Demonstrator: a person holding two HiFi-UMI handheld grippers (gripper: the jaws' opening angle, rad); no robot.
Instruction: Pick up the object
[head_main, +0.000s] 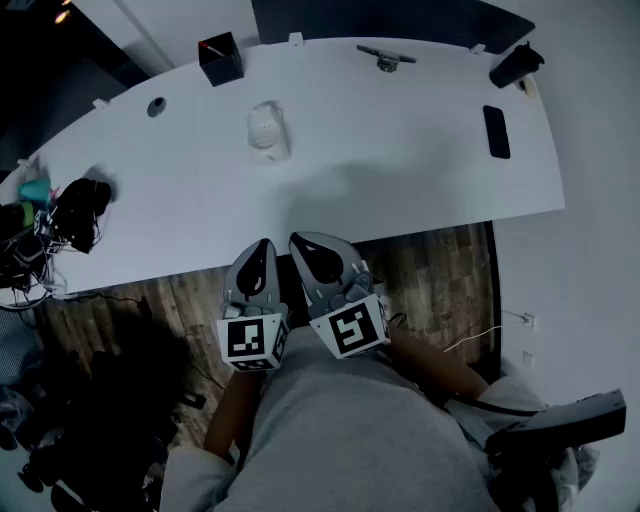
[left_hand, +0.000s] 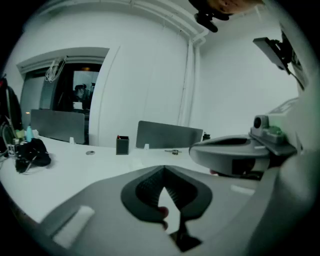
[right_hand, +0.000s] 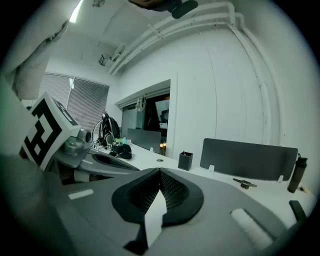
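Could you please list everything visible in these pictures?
table: one, white, upper half.
object: one, white, table centre.
box: one, black, far edge, left.
clamp: one, grey, far edge.
bottle: one, black, far right corner.
phone: one, black, right side.
bundle: one, black, left end.
floor: one, brown wood, below table.
left tool: one, grey, shut, empty, before the table.
right tool: one, grey, shut, empty, beside it.

Table (head_main: 400, 170) is white and the object (head_main: 267, 130) is whitish too, with a black box (head_main: 221, 58) and a black phone (head_main: 496, 131). Left gripper (head_main: 264, 244) and right gripper (head_main: 296, 238) are grey, with black-and-white square-patterned cubes. Floor (head_main: 440, 270) is brown wood grain.
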